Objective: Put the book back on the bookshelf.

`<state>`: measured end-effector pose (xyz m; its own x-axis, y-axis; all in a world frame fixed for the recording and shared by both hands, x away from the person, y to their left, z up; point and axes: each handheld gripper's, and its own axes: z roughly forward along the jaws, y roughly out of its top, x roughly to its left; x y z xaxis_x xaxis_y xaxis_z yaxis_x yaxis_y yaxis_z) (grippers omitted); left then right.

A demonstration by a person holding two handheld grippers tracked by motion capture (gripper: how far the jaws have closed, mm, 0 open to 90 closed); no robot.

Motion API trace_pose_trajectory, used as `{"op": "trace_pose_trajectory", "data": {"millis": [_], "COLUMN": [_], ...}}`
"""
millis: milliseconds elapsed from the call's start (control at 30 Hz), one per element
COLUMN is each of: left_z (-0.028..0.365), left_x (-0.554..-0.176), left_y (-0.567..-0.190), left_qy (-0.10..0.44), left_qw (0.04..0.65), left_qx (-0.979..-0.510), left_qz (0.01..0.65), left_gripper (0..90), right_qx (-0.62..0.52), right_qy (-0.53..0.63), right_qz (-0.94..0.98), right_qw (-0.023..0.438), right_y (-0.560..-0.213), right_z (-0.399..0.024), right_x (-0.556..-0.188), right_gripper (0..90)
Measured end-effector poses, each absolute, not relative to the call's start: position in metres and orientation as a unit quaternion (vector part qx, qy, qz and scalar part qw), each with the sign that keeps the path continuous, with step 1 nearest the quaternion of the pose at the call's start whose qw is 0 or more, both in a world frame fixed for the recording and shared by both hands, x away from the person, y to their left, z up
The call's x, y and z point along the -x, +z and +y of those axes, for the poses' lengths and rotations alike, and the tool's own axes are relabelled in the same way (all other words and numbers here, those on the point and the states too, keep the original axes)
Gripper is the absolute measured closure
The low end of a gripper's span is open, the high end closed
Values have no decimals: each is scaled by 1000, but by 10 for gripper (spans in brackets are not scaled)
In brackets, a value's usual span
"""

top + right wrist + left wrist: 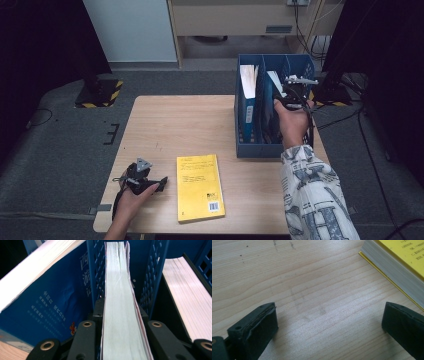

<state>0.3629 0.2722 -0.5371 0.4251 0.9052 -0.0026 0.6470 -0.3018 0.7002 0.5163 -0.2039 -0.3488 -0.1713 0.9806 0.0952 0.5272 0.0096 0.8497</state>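
High view: right gripper (295, 92) is down in the blue file rack (250, 147) at the table's (165, 125) far right, clamped on a book (276, 84) standing in a middle slot. Another book w/ blue cover (248, 90) leans in the slot left of it. Left gripper (150, 181) rests near the front edge, just beside a yellow paperback (200, 186) lying flat.

Left gripper view: jaws wide apart, nothing btwn them, just pale wood grain; yellow paperback's (397, 267) page block at top right.

Right gripper view: jaws nearly closed, pinching the book (120, 315) by its page edge, perforated plastic dividers (96, 272) either side. I'd guess it's fairly light but floppy – soft cover, pages could fan or slip. Better hold is deeper, nearer the spine, pads flat on both covers.
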Motion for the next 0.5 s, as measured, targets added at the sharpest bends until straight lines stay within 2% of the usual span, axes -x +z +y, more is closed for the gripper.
{"op": "trace_pose_trajectory", "data": {"millis": [500], "left_z": [272], "left_x": [-363], "left_y": [-537], "left_qy": [202], "left_qw": [320], "left_qx": [-781], "left_qz": [496], "left_gripper": [0], "right_qx": [-568], "right_qy": [402], "right_qz": [663], "right_qw": [276], "right_y": [-348], "right_z": [-203], "right_x": [-515], "right_gripper": [696]}}
